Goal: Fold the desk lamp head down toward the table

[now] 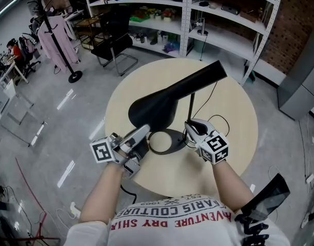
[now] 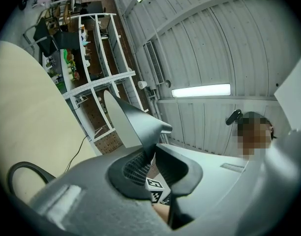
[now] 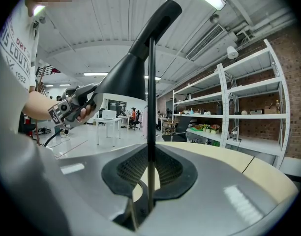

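A black desk lamp stands on a round beige table [image 1: 234, 132]. It has a ring base [image 1: 170, 143], a thin upright pole [image 1: 191, 106] and a long cone head [image 1: 167, 99] slanting up to the right. My left gripper [image 1: 141, 137] is shut on the wide lower rim of the head [image 2: 131, 122], whose edge sits between the pads [image 2: 133, 168]. My right gripper [image 1: 190, 129] is shut on the pole [image 3: 150, 107] low down, just above the base. In the right gripper view the head [image 3: 126, 77] rises over the left gripper [image 3: 74, 104].
The lamp's black cable [image 1: 214, 118] trails across the table behind the pole. White shelving [image 1: 218, 14] stands beyond the table's far edge. A black chair [image 1: 116, 47] and a coat rack [image 1: 57, 35] stand on the floor at the left.
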The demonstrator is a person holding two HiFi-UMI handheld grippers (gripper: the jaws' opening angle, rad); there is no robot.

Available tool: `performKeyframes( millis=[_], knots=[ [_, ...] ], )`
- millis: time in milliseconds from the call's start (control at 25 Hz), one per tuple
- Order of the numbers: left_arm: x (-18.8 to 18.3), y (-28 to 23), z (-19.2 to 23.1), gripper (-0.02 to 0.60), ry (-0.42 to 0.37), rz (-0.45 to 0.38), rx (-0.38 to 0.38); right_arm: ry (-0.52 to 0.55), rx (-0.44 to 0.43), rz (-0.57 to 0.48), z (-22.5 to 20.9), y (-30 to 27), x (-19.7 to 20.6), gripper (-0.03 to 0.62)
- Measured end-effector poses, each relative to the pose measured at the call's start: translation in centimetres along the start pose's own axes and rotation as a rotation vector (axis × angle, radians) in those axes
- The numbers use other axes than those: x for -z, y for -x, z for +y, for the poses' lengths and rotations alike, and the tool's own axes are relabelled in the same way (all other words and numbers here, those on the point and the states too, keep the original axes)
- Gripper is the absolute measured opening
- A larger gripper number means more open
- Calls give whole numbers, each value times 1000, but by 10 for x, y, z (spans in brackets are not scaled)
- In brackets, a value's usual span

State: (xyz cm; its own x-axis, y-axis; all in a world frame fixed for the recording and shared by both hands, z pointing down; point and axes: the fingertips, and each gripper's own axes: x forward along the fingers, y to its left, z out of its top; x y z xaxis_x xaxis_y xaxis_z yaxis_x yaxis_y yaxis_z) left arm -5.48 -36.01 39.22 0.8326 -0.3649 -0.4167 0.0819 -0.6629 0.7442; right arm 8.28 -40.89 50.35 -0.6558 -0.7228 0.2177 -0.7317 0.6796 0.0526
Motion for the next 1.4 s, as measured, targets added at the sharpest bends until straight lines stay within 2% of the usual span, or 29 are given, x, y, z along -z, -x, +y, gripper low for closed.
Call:
performKeyframes(
  millis=[160,720,1400],
  knots=[
    [4,-4,-2,37,56,-35,45,-4,-2,-2,-1,0,0,40],
    [22,-9,7,43,178,-103,123,-3,-19,-11,3,1,-2,40],
    [31,-9,8,46,245,-159,181,4,-26,-18,9,3,-4,40]
  ],
)
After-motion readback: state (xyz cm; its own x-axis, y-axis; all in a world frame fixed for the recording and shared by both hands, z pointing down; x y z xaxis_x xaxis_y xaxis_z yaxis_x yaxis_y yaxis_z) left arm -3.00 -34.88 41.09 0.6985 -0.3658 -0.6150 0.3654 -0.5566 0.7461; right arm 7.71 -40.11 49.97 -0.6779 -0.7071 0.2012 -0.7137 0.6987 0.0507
